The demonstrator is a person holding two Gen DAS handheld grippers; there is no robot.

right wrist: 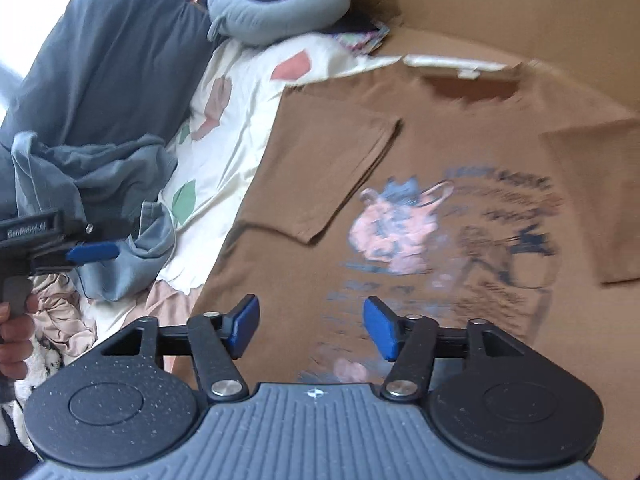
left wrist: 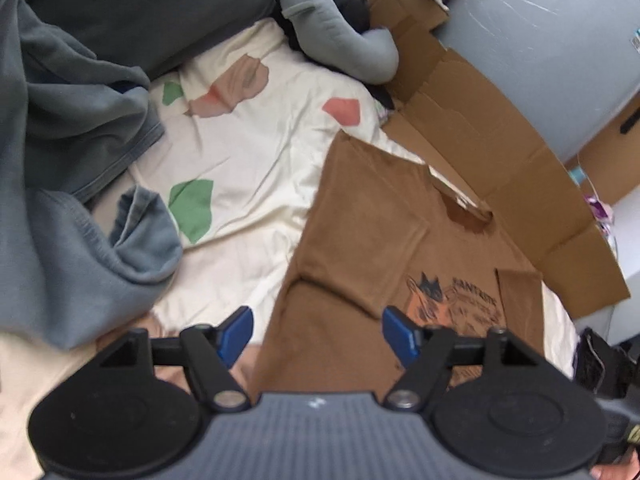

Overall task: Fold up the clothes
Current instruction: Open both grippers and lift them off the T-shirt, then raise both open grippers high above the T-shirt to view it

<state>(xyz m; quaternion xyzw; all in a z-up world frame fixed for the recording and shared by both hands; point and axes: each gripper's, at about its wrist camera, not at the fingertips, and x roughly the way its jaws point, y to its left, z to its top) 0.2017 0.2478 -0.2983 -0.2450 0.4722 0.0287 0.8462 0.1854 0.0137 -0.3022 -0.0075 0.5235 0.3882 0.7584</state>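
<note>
The brown T-shirt (right wrist: 400, 160) lies print-side up on the cream bedsheet (left wrist: 256, 168), spread flat below both grippers. The right gripper (right wrist: 311, 328) hovers over the shirt's lower front, its blue pads spread wide with nothing between them; the printed graphic (right wrist: 400, 232) lies just ahead of them. The left gripper (left wrist: 318, 334) hangs over the shirt's left edge, also released and empty, one pad over the sheet and the other over brown cloth.

Both short sleeves are folded inward onto the chest, the left sleeve (right wrist: 340, 168) lying as a flat flap beside the print. The collar points away from the grippers, with a pale neck label visible. The graphic is pink and dark blue, with lettering blurred beyond reading.

Beyond the collar, flattened cardboard (left wrist: 500, 152) lies partly under the shirt. To the left, a grey-blue sweatshirt (left wrist: 68, 160) is heaped on the sheet, and a grey curved pillow (right wrist: 276, 8) rests further back. A hand (right wrist: 14, 336) grips the left tool's handle.
</note>
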